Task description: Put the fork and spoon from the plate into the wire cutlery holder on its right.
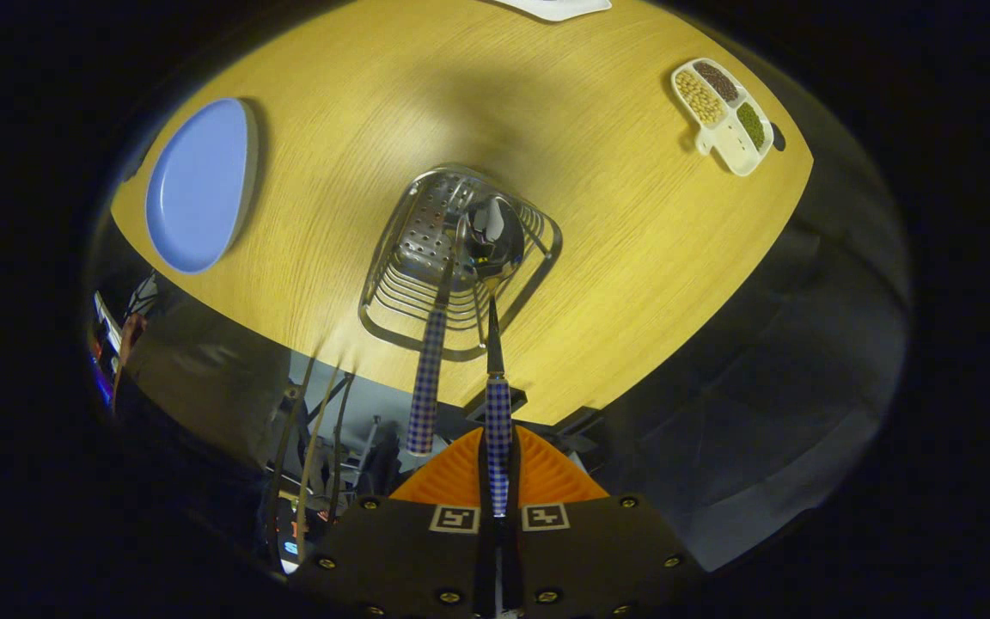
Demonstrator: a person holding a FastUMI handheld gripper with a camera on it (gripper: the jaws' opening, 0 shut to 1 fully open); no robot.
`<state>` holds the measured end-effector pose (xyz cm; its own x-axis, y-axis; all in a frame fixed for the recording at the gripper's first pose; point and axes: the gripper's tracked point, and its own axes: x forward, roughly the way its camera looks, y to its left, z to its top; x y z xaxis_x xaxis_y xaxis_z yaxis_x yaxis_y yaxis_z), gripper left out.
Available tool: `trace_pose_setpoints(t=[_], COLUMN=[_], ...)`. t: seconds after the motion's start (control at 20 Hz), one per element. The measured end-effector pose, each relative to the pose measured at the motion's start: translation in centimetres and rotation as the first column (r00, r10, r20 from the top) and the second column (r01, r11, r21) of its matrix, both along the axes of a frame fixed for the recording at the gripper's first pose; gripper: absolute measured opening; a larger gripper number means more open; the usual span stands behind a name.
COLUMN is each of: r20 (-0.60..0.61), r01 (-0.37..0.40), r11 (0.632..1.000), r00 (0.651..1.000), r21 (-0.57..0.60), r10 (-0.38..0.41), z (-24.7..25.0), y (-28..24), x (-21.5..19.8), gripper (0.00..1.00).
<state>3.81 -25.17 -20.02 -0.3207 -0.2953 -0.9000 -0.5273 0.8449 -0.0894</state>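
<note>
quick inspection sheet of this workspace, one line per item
surface: wooden table, bare around the holder
job's things: wire cutlery holder mid-table; spoon bowl-down inside it; second checked handle stands in it too; blue plate beside it holds no cutlery
clutter: divided dish of beans at the far corner
grippers: gripper shut on spoon handle
cables: thin leads below the table edge
surroundings: dark booth
</note>
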Motion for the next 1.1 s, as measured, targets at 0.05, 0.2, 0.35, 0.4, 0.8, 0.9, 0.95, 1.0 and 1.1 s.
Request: trace_pose_setpoints(t=[0.05,0.2,0.35,0.4,0.8,0.9,0.95,1.0,1.1], r20=[-0.009,-0.028,-0.023,-0.014,0.049,0.076,0.088,0.097,0.103], r01=[-0.006,-0.048,-0.027,-0.027,0.003,0.021,0.029,0.037,0.051], r11=[1.0,0.997,0.998,0.998,1.0,1.0,0.999,0.999,0.998], r00=[1.0,0.999,0.999,1.0,0.999,0.997,0.996,0.995,0.993], r21=[-0.002,-0.062,-0.051,-0.049,-0.013,0.009,0.018,0.024,0.033], r10=[0.006,0.046,0.025,0.026,-0.002,-0.022,-0.031,-0.039,-0.054], z=[-0.2,-0.5,-1.1,-1.2,-0.5,-0.2,-0.1,0.1,0.6], y=[-0.1,-1.0,-0.7,-0.8,-0.3,0.0,0.1,0.1,0.1], x=[0.0,0.3,0.4,0.7,1.2,1.5,1.7,1.7,1.6], gripper=[0.03,0.04,0.07,0.08,0.12,0.12,0.12,0.12,0.17])
